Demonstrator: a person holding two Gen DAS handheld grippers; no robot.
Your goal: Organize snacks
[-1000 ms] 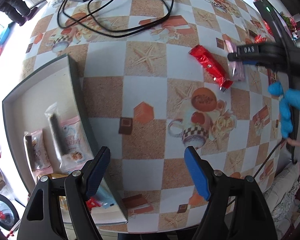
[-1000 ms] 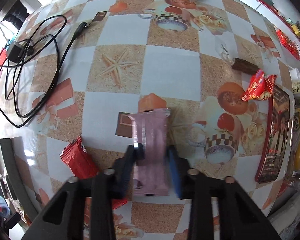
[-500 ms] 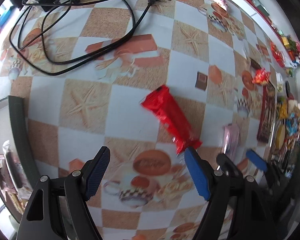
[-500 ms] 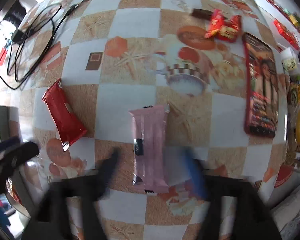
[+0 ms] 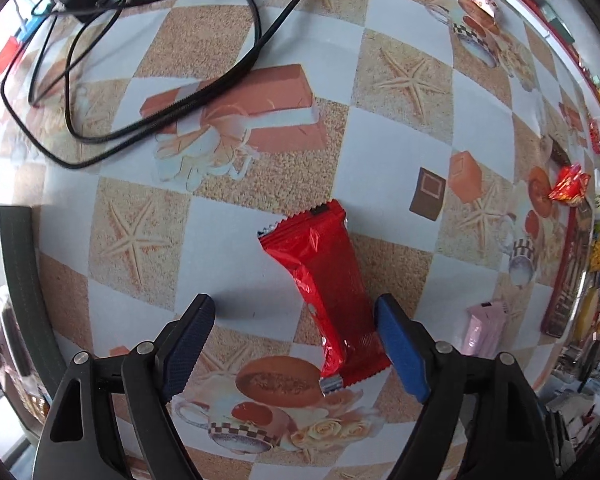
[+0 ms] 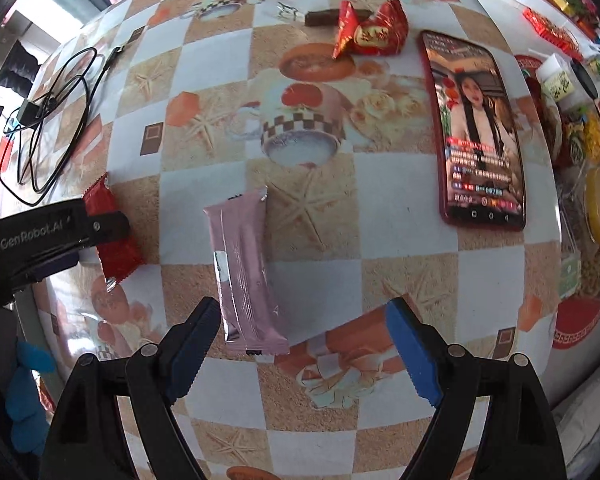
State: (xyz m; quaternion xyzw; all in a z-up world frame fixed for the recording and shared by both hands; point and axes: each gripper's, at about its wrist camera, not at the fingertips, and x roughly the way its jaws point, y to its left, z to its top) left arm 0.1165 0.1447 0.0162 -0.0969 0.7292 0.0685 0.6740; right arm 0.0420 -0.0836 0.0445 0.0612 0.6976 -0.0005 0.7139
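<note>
A red snack packet (image 5: 324,292) lies flat on the patterned tablecloth. My left gripper (image 5: 296,340) points down over the packet's near end. Its jaws are opening. The packet sits between them, close to the right finger (image 5: 400,352), with no pad pressing on it. A pink snack packet (image 6: 244,276) lies on the table in the right wrist view. My right gripper (image 6: 304,348) stands open above its near end, which lies by the left finger (image 6: 192,348). The pink packet (image 5: 484,328) also shows to the right in the left wrist view.
The dark rim of a tray (image 5: 20,280) holding snacks runs along the left. A black cable (image 5: 160,60) with a charger coils at the back left. A phone (image 6: 480,136) lies to the right, with a red candy wrapper (image 6: 372,32) and a dark bar (image 6: 324,18) behind it. Clutter lines the right edge.
The right gripper let go of the pink packet, opened and drew back from it. The left gripper travelled from beside the tray to over the red packet and came lower.
</note>
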